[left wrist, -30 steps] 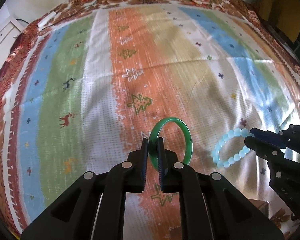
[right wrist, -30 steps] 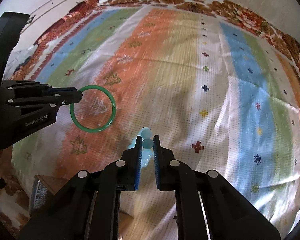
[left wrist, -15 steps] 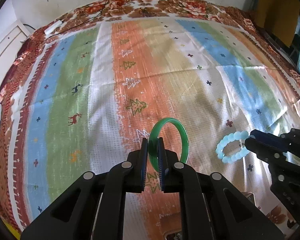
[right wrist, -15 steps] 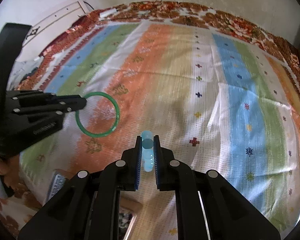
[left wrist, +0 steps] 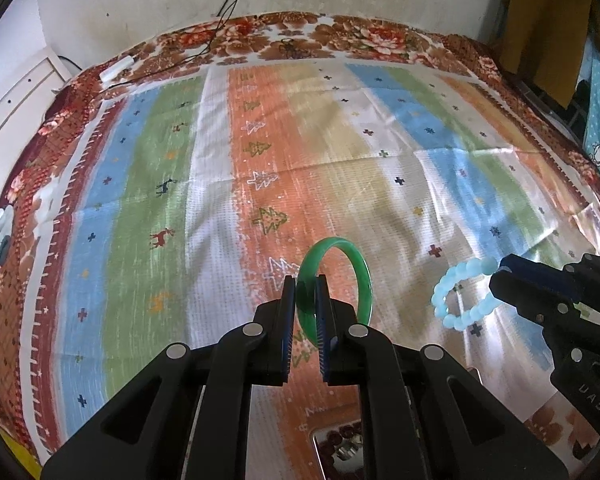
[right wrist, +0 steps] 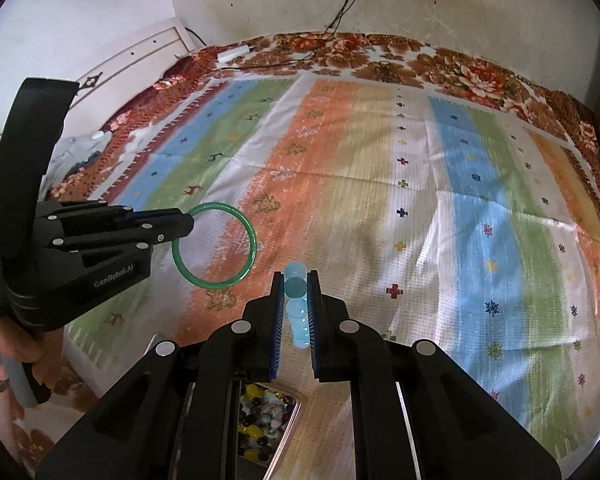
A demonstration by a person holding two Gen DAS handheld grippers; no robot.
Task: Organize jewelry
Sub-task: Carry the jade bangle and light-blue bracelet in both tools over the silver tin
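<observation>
My left gripper point(left wrist: 305, 288) is shut on a green bangle point(left wrist: 354, 264) and holds it upright above the striped cloth. The bangle also shows in the right wrist view point(right wrist: 240, 224), held by the left gripper point(right wrist: 186, 224). My right gripper point(right wrist: 296, 284) is shut on a pale blue bead bracelet point(right wrist: 298, 304), edge-on between the fingers. In the left wrist view the bracelet point(left wrist: 456, 300) hangs as a loop from the right gripper point(left wrist: 500, 276). Both are held in the air.
A striped cloth point(left wrist: 180, 200) with tree and deer motifs covers a flowered bedspread point(left wrist: 364, 36). A metal tray point(right wrist: 290, 420) of mixed beads lies below the right gripper; it also shows in the left wrist view point(left wrist: 316, 438). A white adapter with cables point(right wrist: 232, 52) lies at the far edge.
Both grippers have risen and drawn back with their jewelry still held; more of the cloth and the wall shows, and the bead tray has come into view below.
</observation>
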